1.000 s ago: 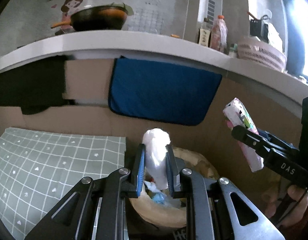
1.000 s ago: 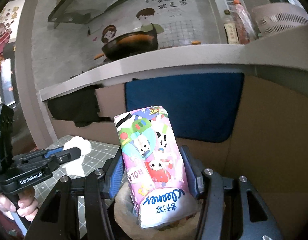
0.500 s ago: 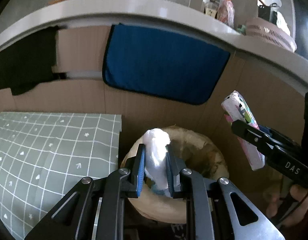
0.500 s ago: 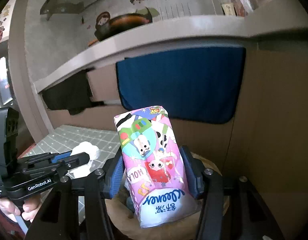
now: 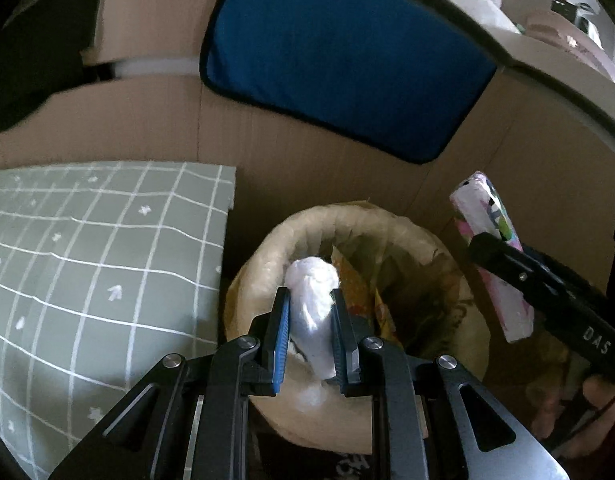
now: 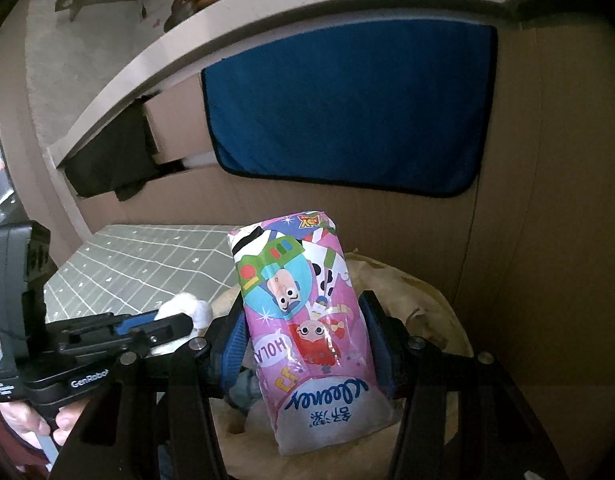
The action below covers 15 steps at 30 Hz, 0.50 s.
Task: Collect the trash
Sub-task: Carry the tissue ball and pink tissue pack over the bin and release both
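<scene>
1. The left gripper (image 5: 309, 334) has its jaws closed on a crumpled white tissue wad (image 5: 313, 304), which stands upright between the blue pads and pokes out above them.
2. The right gripper (image 6: 307, 344) has its jaws clamped on both sides of a pink cartoon-printed tissue pack (image 6: 307, 316), held upright with its print upside down.
3. Both items hang over a round trash bin (image 5: 267, 248) lined with a pale bag; the wad is above the bin's left rim, the pack above its right side.
4. Just left of the bin is a green mat with a white grid (image 5: 87, 260).
5. Behind stands a cardboard wall (image 5: 147, 120) with a blue cloth (image 5: 339, 60) hanging on it.
</scene>
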Available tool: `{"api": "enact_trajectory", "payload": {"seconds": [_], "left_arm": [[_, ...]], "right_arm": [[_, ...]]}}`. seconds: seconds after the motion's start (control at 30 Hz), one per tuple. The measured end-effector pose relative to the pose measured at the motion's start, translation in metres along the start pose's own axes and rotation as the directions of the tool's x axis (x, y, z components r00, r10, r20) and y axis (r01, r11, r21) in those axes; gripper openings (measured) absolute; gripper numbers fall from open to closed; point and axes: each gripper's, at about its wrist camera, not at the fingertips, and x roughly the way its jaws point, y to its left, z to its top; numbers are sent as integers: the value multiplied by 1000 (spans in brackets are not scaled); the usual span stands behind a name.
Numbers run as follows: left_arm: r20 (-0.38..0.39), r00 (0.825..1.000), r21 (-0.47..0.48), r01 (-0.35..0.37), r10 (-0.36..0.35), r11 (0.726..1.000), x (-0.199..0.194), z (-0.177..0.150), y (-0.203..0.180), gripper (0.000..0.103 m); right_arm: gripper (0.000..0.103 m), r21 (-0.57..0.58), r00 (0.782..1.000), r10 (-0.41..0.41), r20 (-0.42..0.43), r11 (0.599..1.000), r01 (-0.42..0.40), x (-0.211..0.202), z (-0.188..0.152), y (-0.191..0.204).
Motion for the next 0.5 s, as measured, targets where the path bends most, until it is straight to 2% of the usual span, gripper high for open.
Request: {"api": "enact_trajectory", "payload": {"seconds": [0.27, 0.43, 0.5], "left_arm": [[-59, 998, 12, 17, -16, 1000, 33, -2, -4, 20], [-68, 997, 2, 35, -35, 999, 36, -6, 1, 35], [-57, 998, -1, 29, -29, 1000, 29, -5, 2, 37]], "right_arm": [[51, 32, 1000, -22, -21, 999, 23, 15, -1, -13], [51, 39, 999, -25, -36, 999, 26, 23, -1, -13], [51, 42, 999, -21, -41, 999, 22, 26, -1, -11]]}}
